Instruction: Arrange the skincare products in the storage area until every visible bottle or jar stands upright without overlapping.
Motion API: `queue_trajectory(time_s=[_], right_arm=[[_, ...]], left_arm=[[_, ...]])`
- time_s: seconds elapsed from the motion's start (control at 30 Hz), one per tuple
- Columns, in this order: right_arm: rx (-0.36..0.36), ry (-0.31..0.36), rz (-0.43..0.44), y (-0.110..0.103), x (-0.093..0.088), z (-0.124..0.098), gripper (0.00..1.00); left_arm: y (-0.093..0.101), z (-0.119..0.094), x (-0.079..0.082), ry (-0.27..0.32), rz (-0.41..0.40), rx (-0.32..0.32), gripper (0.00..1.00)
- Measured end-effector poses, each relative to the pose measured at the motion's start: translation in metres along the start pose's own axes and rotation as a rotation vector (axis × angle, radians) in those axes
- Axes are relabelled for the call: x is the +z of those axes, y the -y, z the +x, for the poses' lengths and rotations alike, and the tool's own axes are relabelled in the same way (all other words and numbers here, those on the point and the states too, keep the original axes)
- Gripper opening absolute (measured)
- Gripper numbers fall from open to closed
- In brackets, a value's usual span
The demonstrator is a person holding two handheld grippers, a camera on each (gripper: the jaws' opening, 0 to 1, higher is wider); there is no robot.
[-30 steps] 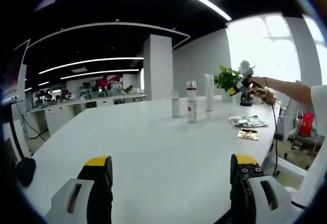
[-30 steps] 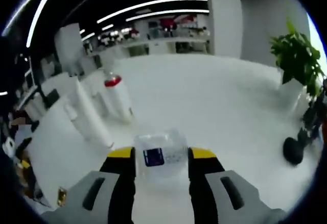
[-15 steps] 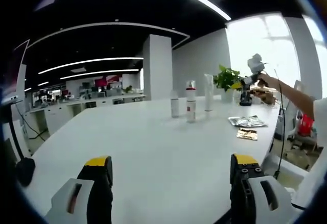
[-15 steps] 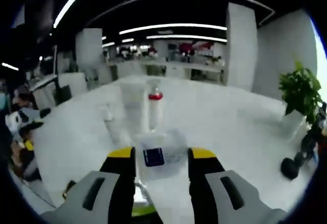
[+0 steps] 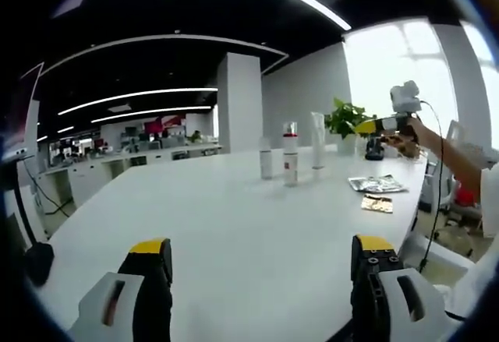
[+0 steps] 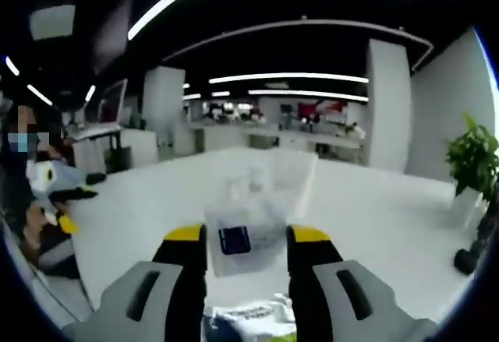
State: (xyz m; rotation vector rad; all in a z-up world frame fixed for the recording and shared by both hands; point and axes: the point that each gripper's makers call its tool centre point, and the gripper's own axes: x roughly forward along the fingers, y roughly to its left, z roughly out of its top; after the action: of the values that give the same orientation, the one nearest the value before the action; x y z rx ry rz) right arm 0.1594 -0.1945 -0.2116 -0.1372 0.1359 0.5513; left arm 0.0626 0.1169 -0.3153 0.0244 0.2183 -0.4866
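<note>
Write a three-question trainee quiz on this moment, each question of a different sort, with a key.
1. True or false: the left claw is shut on a bottle.
2. Multiple choice: what does the right claw hold? A) a clear jar with a dark blue label B) a potted plant C) a sachet
3. Fill in: the bottle with a red band stands ______ on the white table, among the other bottles.

Key
1. False: its jaws stand apart with bare table between them.
2. A: the clear jar sits between the jaws, lifted off the table.
3. upright
</note>
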Motion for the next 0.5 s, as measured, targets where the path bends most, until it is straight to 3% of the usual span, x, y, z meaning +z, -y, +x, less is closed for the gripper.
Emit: queue_trajectory(time_s=[0.23,0.5], right_arm=[[0.059,0.07,0.017,-0.043,0.004,0.008,0.39],[0.13,0.151,0.023,-0.094,0.018,0.019,0.39]], left_arm=[[-0.005,0.0,0.003,0.021,-0.012,0.009,0.96],[0.009,0.008,0.019,0.056,-0.008,-0.027,0.93]])
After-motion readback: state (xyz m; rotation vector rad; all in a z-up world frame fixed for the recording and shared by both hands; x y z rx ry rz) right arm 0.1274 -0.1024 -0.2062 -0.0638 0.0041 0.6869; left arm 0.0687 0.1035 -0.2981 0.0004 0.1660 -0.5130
